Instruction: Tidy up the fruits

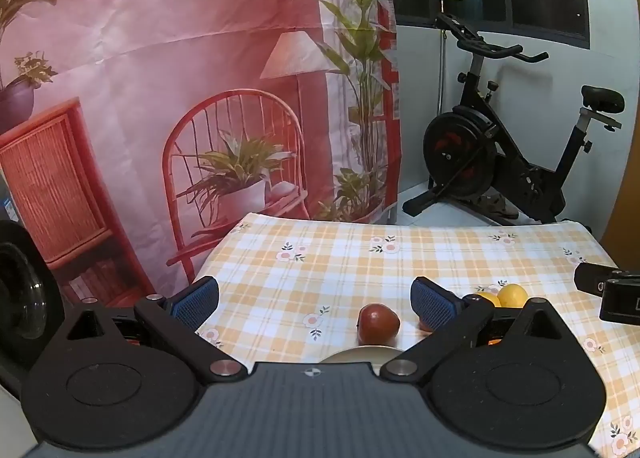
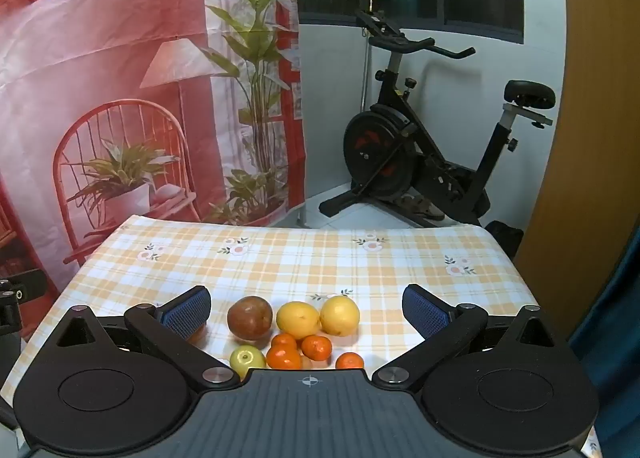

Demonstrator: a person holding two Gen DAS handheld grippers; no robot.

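In the right wrist view a brown-red round fruit (image 2: 249, 318), two yellow citrus fruits (image 2: 298, 319) (image 2: 340, 315), several small tangerines (image 2: 317, 347) and a green apple (image 2: 247, 358) lie together on the checked tablecloth (image 2: 304, 258). My right gripper (image 2: 307, 312) is open and empty, its jaws wide either side of the fruit. In the left wrist view my left gripper (image 1: 316, 304) is open and empty above a red fruit (image 1: 378, 323). A white plate rim (image 1: 360, 354) shows just below it. Yellow fruits (image 1: 512, 295) sit behind the right finger.
A black exercise bike (image 2: 420, 153) stands on the floor behind the table. A printed red backdrop (image 1: 160, 97) hangs at the left. The table's far edge (image 2: 304, 226) is ahead. The other gripper's black body (image 1: 616, 294) shows at the right of the left wrist view.
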